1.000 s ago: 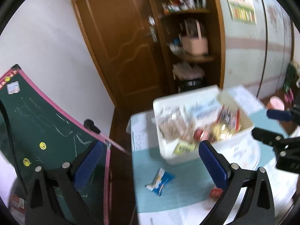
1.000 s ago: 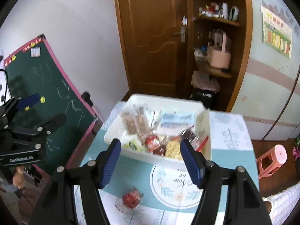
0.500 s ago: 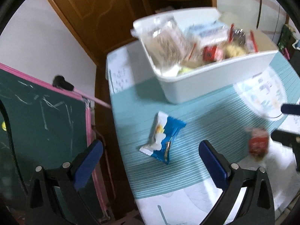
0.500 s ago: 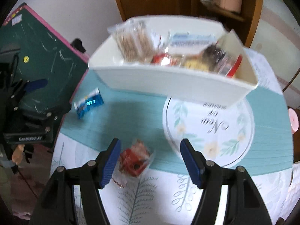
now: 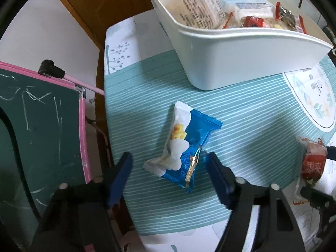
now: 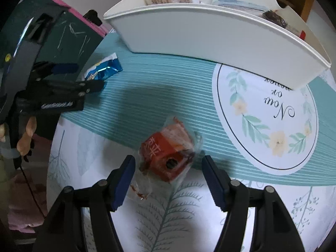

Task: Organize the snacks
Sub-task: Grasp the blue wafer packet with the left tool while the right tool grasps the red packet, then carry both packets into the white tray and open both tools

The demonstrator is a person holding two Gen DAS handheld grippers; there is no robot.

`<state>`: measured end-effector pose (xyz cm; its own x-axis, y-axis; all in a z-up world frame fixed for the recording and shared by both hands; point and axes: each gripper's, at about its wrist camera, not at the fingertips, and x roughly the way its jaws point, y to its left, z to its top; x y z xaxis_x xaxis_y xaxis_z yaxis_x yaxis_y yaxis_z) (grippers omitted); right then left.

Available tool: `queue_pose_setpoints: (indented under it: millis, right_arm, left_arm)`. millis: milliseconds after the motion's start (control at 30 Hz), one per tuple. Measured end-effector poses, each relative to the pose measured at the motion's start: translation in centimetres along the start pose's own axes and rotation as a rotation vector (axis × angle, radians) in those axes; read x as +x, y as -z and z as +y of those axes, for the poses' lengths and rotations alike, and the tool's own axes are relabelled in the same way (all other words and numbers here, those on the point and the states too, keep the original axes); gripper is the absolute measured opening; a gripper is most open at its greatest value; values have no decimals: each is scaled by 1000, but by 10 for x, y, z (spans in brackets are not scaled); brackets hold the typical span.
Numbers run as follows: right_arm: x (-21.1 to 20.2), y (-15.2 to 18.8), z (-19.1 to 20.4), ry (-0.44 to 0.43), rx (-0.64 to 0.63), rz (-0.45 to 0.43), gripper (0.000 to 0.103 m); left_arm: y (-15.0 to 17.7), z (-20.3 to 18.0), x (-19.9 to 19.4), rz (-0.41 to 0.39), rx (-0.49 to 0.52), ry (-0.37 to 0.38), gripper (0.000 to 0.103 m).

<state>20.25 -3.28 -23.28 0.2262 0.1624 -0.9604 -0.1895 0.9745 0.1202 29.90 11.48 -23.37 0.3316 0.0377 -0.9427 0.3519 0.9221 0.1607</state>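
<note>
A blue and white snack packet lies flat on the teal striped tablecloth. My left gripper points down over it with the packet's near end between its jaws. The jaws are closing, and the blue pads stand just clear of the wrapper. A red snack in a clear wrapper lies between the jaws of my right gripper, which is open with a gap on each side. The white bin behind holds several snack packets. The right wrist view also shows the blue packet and the left gripper.
A green chalkboard with a pink frame stands close to the table's left edge. A round floral print marks the cloth in front of the bin. A person's hand holds the left gripper. A wooden door stands behind.
Both grippers have come down and tilted towards the table. The left jaws have narrowed around the blue packet. The right jaws now straddle the red snack at the same width.
</note>
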Motion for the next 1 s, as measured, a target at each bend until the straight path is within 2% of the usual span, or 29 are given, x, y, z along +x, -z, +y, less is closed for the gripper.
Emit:
queue_pose_setpoints:
  millis: [67,100,133,167,267,367,500,667,1000]
  right_arm:
    - [0,2,3,10,-25,-3,65]
    - [0,3,3,15,-36,-7,63]
    - [0,4,5,19,-52,-13,56]
    - [1,4,7,15,-60,-15,50]
    - [1,6,7,-5,-60,-15,48]
    - [-4,12,3,-8,-66,-22,47]
    - [-16,21,-8,-1,-68,-41,46]
    - [-34,23,-25,-21,-30,-83,46]
    - [-87,19,-55,-102,34,-232,46]
  left_arm:
    - [-3,0,0,1,-9,9,52]
    - [-4,0,0,4,-17,22,48]
    - [-6,-2,0,4,-20,37,38]
    - [-7,-4,0,6,-20,46,32]
    - [-7,-15,-3,1,6,4,29]
    - [-3,-24,-8,-7,11,2,28]
    - [7,-38,-21,-24,0,38,27]
    - [19,-48,-46,-61,-37,117,27]
    - [29,-64,-126,-198,-161,234,27]
